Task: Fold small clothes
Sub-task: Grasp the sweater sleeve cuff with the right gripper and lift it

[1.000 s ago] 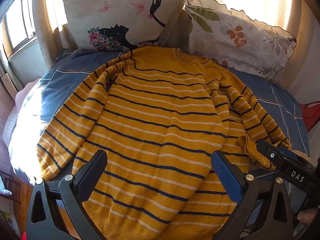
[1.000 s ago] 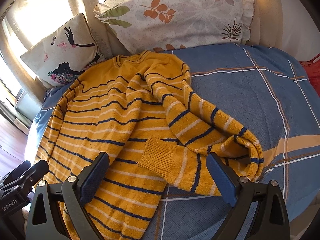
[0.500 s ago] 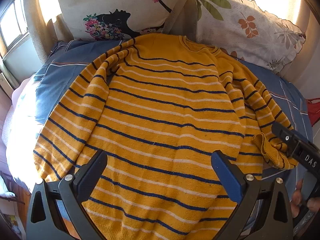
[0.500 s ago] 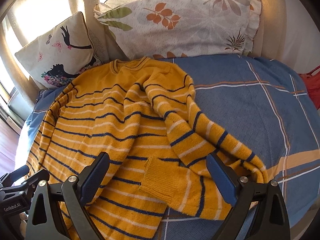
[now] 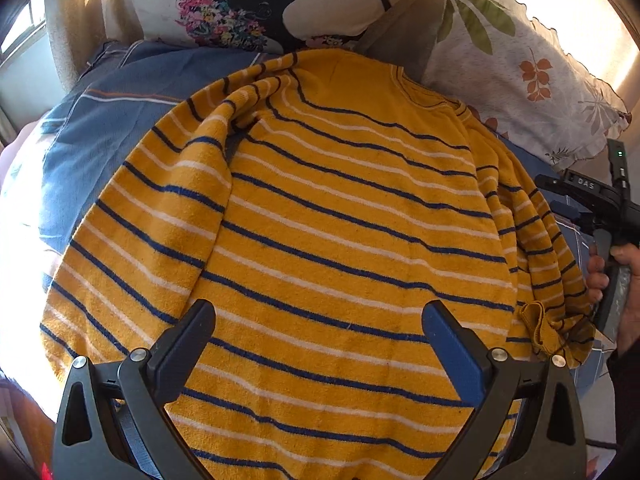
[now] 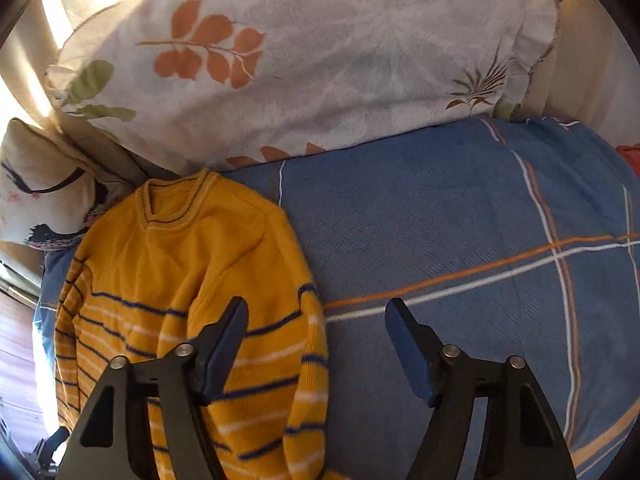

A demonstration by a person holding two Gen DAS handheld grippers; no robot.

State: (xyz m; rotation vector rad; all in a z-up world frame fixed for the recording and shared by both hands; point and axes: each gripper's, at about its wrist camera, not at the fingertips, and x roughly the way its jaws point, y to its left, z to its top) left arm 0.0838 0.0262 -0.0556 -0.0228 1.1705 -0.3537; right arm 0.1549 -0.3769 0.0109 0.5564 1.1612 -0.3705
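Note:
A yellow sweater (image 5: 340,220) with navy and white stripes lies flat on the bed, collar toward the pillows. My left gripper (image 5: 320,344) hovers open above its lower body, nothing between the fingers. One sleeve lies folded along the right side, its cuff (image 5: 536,324) bunched near the hem. In the right wrist view the sweater (image 6: 208,272) shows its collar and right shoulder. My right gripper (image 6: 316,336) is over the shoulder edge, its jaws closing; the sleeve edge and blue cover lie below the gap, and the pads do not press on anything.
A blue plaid bed cover (image 6: 460,240) spreads to the right of the sweater. A leaf-print pillow (image 6: 300,60) and a silhouette-print pillow (image 5: 260,0) lean at the head. A person's hand (image 5: 616,264) holds the right gripper's handle at the right edge.
Both grippers have moved toward the pillows and lower. The right one went far up from the sleeve cuff to the shoulder, and its jaws have narrowed. The sweater lies as before.

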